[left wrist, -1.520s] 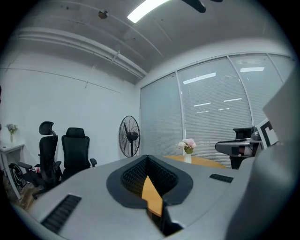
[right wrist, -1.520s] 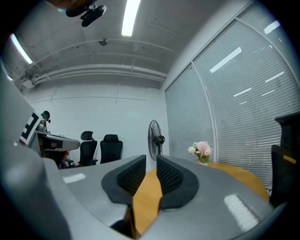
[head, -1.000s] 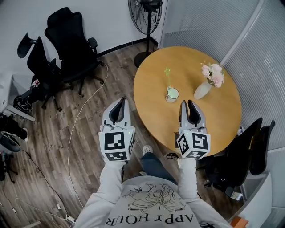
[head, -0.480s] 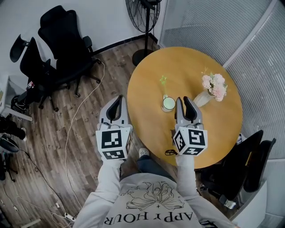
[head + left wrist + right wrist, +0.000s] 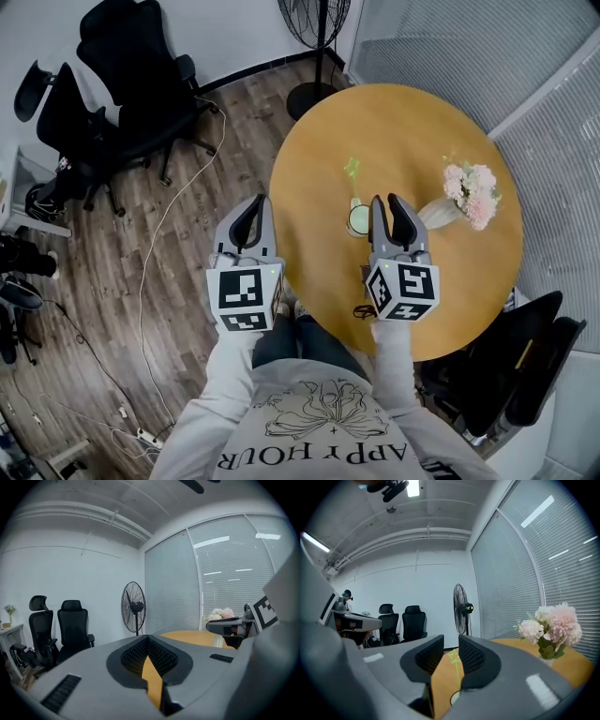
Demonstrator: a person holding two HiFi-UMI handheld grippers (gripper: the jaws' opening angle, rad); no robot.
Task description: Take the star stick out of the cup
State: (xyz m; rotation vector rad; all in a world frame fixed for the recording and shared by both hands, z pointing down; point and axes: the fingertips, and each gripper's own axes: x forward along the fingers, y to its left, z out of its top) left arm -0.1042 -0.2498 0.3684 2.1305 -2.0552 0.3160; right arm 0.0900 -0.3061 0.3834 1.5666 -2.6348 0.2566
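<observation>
A white cup [image 5: 358, 218] stands on the round wooden table [image 5: 422, 122], and a thin green star stick [image 5: 352, 169] rises out of it. My right gripper [image 5: 387, 202] hovers just right of the cup in the head view. Its jaws are opening and nothing is between them. In the right gripper view the star stick [image 5: 453, 656] and the cup [image 5: 456, 697] show through the gap of that gripper [image 5: 451, 644], a little ahead. My left gripper [image 5: 256, 208] hangs off the table's left edge, shut and empty, its tips [image 5: 147, 638] meeting.
A vase of pink flowers [image 5: 469, 192] stands right of the cup, seen also as flowers [image 5: 551, 623] in the right gripper view. A floor fan [image 5: 319, 19], black office chairs [image 5: 141, 84] and a cable [image 5: 159, 244] on the wood floor lie to the left.
My right gripper has moved forward to come level with the cup, and its jaws have spread wider. The left gripper has kept its place beside the table.
</observation>
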